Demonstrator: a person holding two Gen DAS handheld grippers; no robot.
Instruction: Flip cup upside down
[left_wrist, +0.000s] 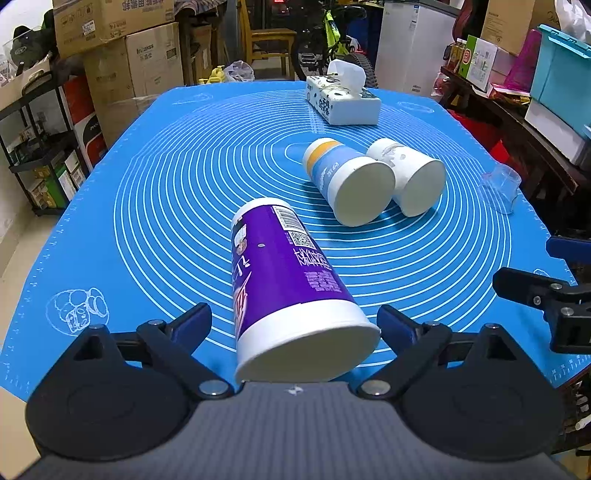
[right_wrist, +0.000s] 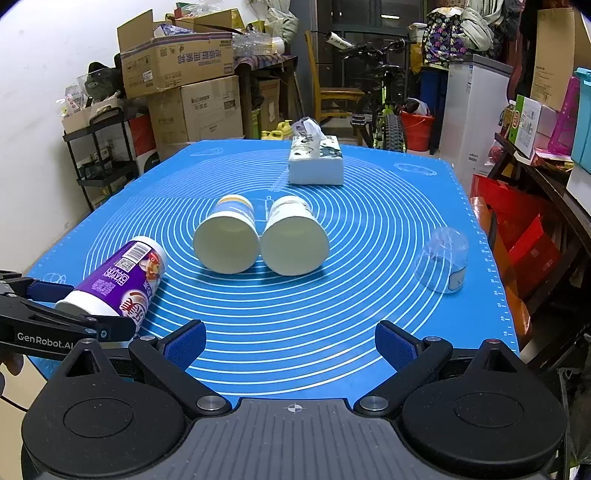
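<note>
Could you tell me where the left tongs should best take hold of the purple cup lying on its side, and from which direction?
Grip the purple cup across its wide white band near the open rim, coming in low along the blue mat from the rim end. It lies on its side with the mouth facing the left tongs, whose open fingers already straddle it, so closing there pinches the round wall.

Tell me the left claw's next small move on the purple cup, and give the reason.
Probably close the left claw on the purple cup. The cup lies on its side on the blue mat, its wide open end toward the camera and sitting between the spread fingers, which do not appear to touch it yet. A grip near the rim should come before any lift and turn. The right claw is open over bare mat.
</note>
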